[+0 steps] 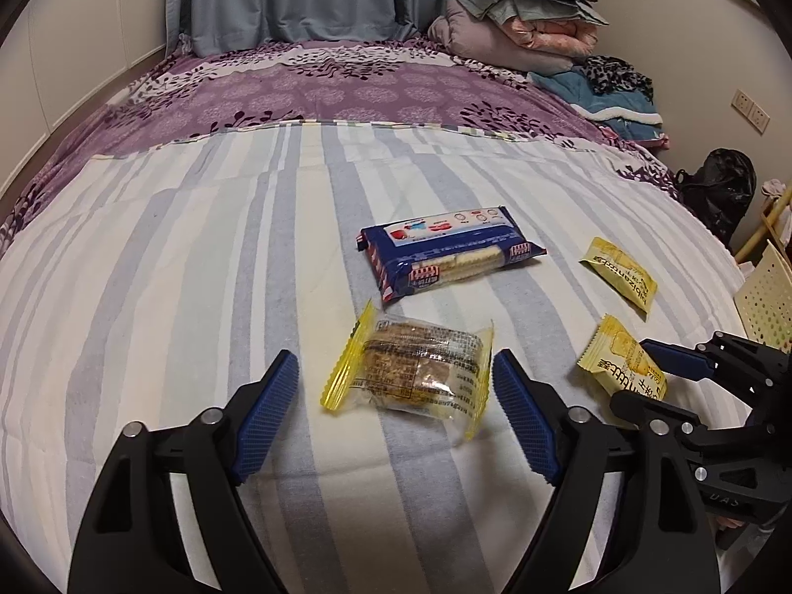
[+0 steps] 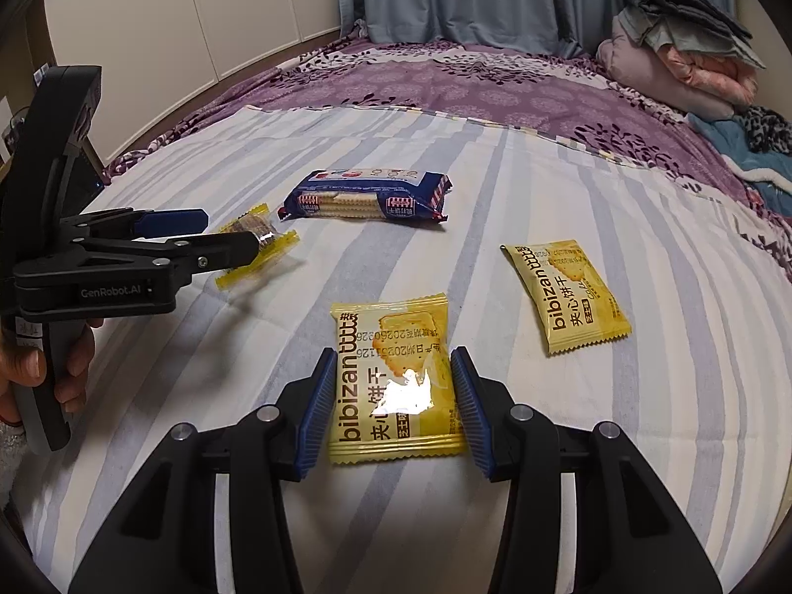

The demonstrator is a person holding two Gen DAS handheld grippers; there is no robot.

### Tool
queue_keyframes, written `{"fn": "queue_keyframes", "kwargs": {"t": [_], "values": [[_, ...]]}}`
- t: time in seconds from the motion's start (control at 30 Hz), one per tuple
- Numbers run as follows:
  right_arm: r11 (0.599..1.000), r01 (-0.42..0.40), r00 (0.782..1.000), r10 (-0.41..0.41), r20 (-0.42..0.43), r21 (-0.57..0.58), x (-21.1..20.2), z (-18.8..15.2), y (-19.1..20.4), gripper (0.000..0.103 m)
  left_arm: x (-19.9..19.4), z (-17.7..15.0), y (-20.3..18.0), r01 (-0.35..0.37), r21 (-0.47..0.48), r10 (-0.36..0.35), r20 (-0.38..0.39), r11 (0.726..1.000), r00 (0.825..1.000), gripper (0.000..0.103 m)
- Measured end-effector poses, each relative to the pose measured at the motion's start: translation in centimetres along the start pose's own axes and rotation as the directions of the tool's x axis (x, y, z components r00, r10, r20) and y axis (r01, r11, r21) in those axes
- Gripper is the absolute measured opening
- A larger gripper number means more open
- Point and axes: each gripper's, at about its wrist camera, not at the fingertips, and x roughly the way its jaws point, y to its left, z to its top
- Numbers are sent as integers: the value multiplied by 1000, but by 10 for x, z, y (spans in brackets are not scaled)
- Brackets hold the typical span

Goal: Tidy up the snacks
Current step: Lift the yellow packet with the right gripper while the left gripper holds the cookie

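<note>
Your right gripper (image 2: 391,403) clamps a yellow biscuit packet (image 2: 393,381) lying on the striped blanket (image 2: 594,198), while your left gripper (image 1: 396,413) stands wide apart around the clear-wrapped cracker pack (image 1: 420,371), pads not touching it.

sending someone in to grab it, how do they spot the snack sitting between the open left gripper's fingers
Start at the striped blanket on the bed, where four snacks lie. Nearer than the long blue cracker pack lies a clear packet, between the open fingers of the left gripper. Only it is see-through, showing brown biscuits, with yellow crimped ends; the two yellow packets to its right are opaque.
</note>
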Motion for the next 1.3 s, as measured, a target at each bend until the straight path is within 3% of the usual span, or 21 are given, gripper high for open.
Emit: {"fn": "queue_keyframes", "kwargs": {"t": [0.2,0.43,0.67,0.93,1.3], "values": [[1000,-2,1000,2,4,5,-1,0,-1,47,5,2,-5,21,24,-21,3,999,1000,92],[1000,0,1000,0,11,17,-5,-3,-3,47,29,4,-7,6,58,-2,-59,998,998,91],[1000,1,1000,-2,21,31,-10,-5,-6,47,24,7,2,-23,26,24,-44,999,999,59],[999,0,998,-3,60,44,-28,-4,-5,47,11,-2,10,-33,-42,31,-28,999,999,55],[997,14,991,-23,133,74,-68,-6,-12,47,-23,-8,-5,-21,-37,22,15,999,1000,55]]}}
